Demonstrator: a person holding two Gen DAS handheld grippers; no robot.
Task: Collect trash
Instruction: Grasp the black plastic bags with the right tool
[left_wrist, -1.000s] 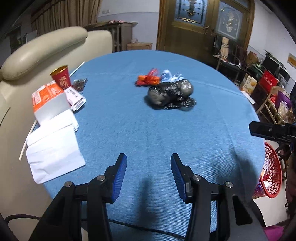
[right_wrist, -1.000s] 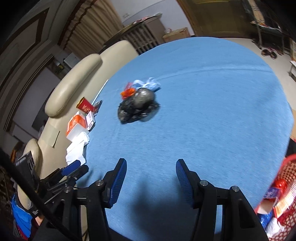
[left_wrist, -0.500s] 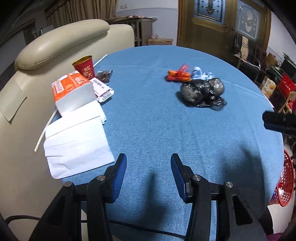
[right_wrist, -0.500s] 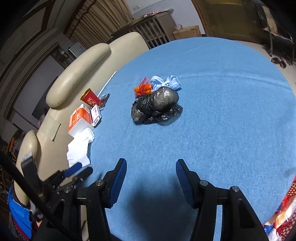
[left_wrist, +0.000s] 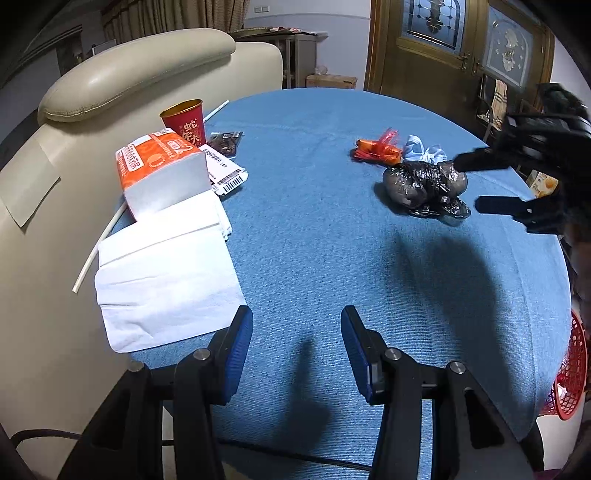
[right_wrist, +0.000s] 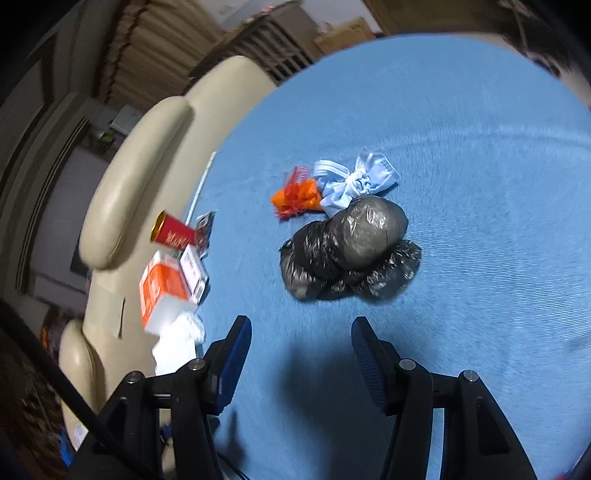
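The left tool (left_wrist: 296, 343) hangs over the near part of the round blue surface (left_wrist: 314, 229), its 2 blue-padded jaws spread with only cloth between them. The right tool (right_wrist: 297, 350) is likewise spread and empty, just short of the black plastic bag (right_wrist: 351, 251), a crumpled, knotted bundle lying near the middle of the surface. In the left wrist view the right tool's dark fingers (left_wrist: 480, 162) show beside that bag, apart from it. Touching the bag's far side are a light blue face mask (right_wrist: 351, 181) and an orange wrapper (right_wrist: 297, 195). Along the edge by the cream armchair (left_wrist: 122, 85) lie white napkins (left_wrist: 162, 273), an orange tissue pack (left_wrist: 159, 170), a barcoded slip (left_wrist: 225, 173) and a red paper cup (left_wrist: 184, 122). A red mesh basket (left_wrist: 572, 376) stands on the floor beyond the surface's right edge.
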